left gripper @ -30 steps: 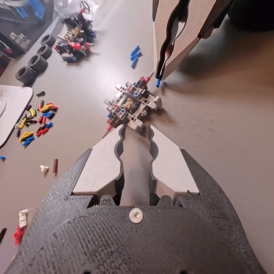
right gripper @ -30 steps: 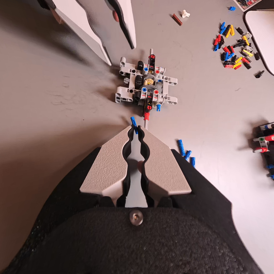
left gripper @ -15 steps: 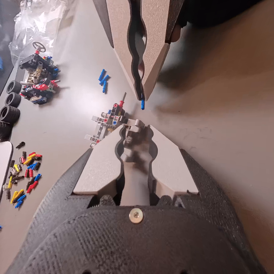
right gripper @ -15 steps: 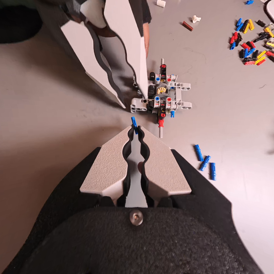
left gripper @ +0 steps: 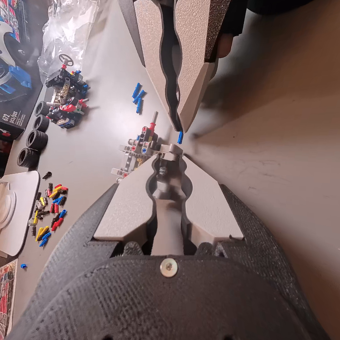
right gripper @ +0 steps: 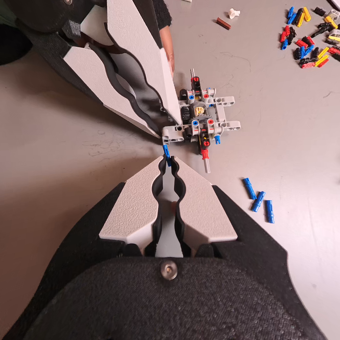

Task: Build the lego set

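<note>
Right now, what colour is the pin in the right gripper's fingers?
Blue pin; clearest in the right wrist view.

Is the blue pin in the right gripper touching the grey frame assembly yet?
Cannot tell. In the right wrist view the blue pin's tip sits right at the grey frame assembly's corner, no clear gap or contact.

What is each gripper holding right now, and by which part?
Right gripper: a blue pin, pinched by its rear end. Left gripper: closed around the near corner of the grey brick assembly; pad contact isn't clear.

A bright blue pin (right gripper: 167, 153) sits between black-lined, pale grey claw fingertips (right gripper: 160, 161). The brick frame (right gripper: 206, 117) is light grey with red, blue and yellow spots. The worktop (right gripper: 257, 147) is plain grey.
</note>
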### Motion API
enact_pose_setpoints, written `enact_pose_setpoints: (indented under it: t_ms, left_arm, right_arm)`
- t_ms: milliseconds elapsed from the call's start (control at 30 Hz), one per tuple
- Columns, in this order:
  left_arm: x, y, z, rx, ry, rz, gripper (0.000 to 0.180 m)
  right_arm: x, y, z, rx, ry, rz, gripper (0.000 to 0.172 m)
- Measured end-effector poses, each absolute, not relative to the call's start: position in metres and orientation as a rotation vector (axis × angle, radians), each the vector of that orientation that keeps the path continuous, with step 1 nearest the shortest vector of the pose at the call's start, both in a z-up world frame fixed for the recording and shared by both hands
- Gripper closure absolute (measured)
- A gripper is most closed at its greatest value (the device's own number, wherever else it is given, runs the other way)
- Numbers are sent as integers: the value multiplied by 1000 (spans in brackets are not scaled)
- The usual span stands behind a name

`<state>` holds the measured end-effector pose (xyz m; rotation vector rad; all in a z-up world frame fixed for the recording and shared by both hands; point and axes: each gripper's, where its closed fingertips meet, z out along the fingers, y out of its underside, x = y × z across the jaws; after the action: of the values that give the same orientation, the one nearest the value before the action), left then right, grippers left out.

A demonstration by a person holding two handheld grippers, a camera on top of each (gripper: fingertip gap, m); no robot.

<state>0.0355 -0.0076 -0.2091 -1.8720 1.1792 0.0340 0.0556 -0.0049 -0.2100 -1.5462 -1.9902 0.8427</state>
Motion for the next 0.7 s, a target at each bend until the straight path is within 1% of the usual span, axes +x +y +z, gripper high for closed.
enact_pose_setpoints:
  t_ms: [167,267,333,467,567,700]
  left_arm:
    - [51,-17,-189,-1816,1121,-95,160]
    - [58,-21,-182,-1792,1110,-153,165]
    - [62,-23,-178,-1773,1106,-179,177]
    - [62,-25,-176,-1771,1095,-217,178]
    - [64,-31,-160,-1726,1014,-398,179]
    - [64,-40,-133,-1624,862,-689,179]
  right_arm:
    - [54,-19,-186,-1370,-1987,950,169]
    - [54,-21,-181,-1320,-1986,948,169]
    - [55,-22,-182,-1305,-1992,949,169]
    - [55,-24,-176,-1171,-1996,959,168]
    - [59,-31,-161,-1000,-1954,1065,167]
    - [64,-39,-141,-905,-1889,1211,155]
